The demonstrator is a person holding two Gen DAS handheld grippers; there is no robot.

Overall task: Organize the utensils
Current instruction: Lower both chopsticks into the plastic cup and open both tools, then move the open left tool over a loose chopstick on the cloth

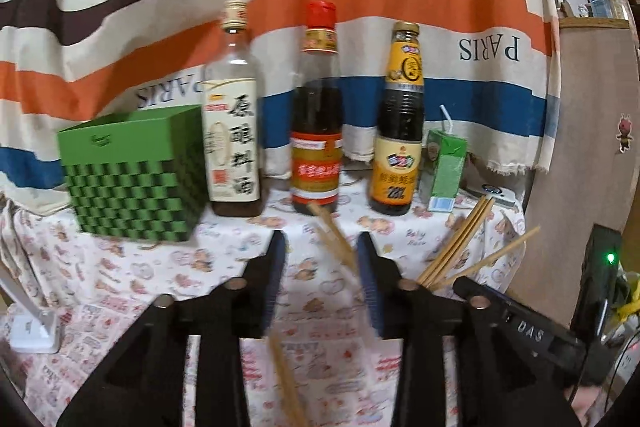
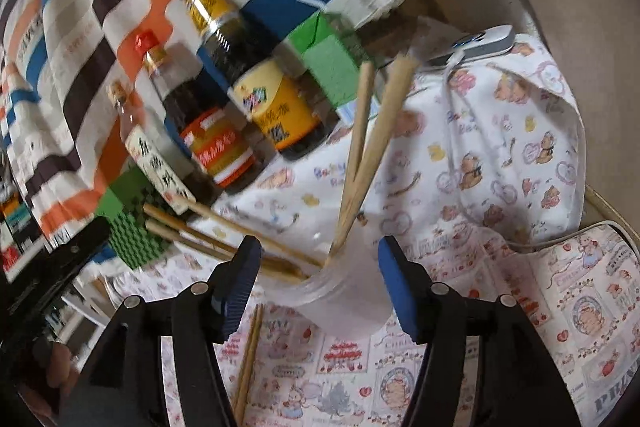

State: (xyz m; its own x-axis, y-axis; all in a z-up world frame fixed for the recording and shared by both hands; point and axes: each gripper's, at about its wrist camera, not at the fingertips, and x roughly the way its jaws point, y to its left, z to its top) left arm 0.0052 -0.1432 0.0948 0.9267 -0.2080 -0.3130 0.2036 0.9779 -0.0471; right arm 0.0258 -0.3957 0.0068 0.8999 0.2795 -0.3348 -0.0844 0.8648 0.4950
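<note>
- Pale wooden chopsticks (image 2: 360, 163), blurred, stand fanned in a frosted plastic jar (image 2: 344, 295) on the desk (image 2: 520, 287).
- My right claw (image 2: 320, 287) is spread wide around the jar; I can't tell if the blue pads (image 2: 396, 291) touch it.
- My left claw (image 1: 322, 267) is parted, with a blurred chopstick pair (image 1: 334, 237) slanting between its fingers, contact unclear.
- Left view only: full green checkered box (image 1: 132, 179), three sauce bottles (image 1: 316, 115) upright in a row, green carton (image 1: 444, 167).
- Right view only: the jar itself, loose chopsticks (image 2: 248, 351) lying on the cartoon-print cloth (image 2: 500, 147).
</note>
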